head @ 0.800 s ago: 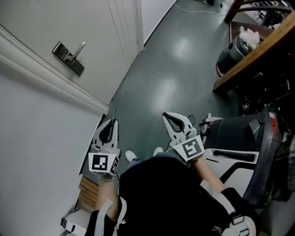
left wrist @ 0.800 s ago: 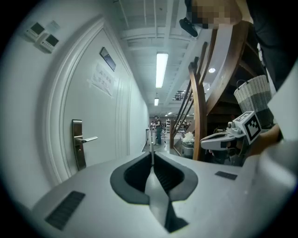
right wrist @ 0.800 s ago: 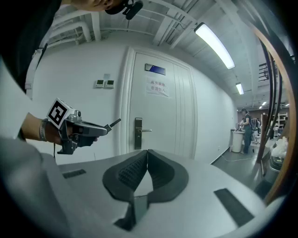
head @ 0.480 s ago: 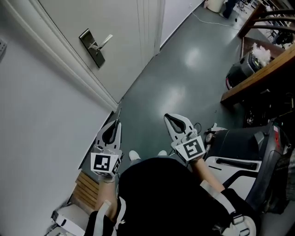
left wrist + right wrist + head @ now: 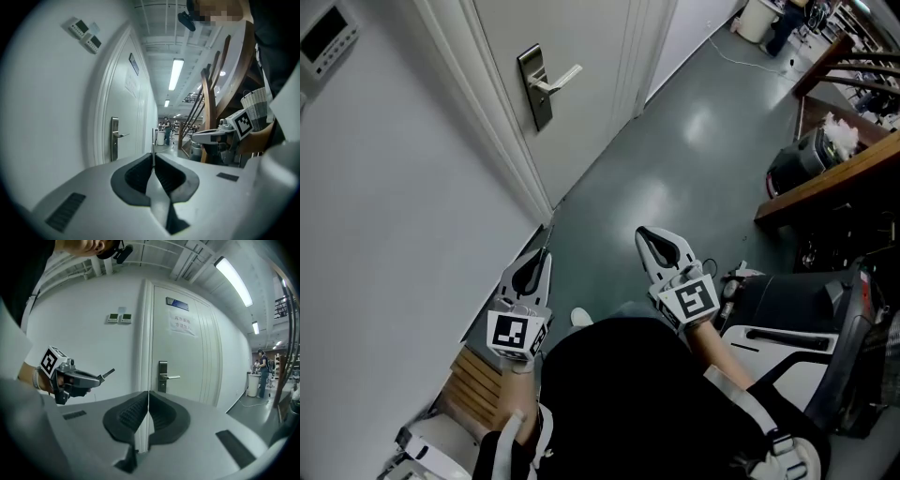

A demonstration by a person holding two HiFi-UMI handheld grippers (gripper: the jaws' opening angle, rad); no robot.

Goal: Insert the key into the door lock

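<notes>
The white door carries a metal lock plate with a lever handle (image 5: 542, 86), also seen in the left gripper view (image 5: 115, 138) and the right gripper view (image 5: 163, 376). My left gripper (image 5: 540, 257) is held low beside the wall, well short of the lock, shut on a thin key (image 5: 547, 234) that sticks out past its tips (image 5: 153, 154). The right gripper view shows that key (image 5: 108, 373) pointing toward the door. My right gripper (image 5: 647, 236) hangs over the floor to the right, shut with nothing in it (image 5: 148, 394).
A wooden bench (image 5: 825, 173) with a black appliance (image 5: 802, 159) beneath stands at right. A black-and-white machine (image 5: 787, 319) is at lower right, a slatted wooden crate (image 5: 478, 389) at lower left. Wall control panels (image 5: 118, 318) hang left of the door frame. People stand far down the corridor (image 5: 166, 126).
The head view has swung so the door and lock plate sit more upright and further right in it. Both grippers keep nearly the same pose, the left still shut on the key.
</notes>
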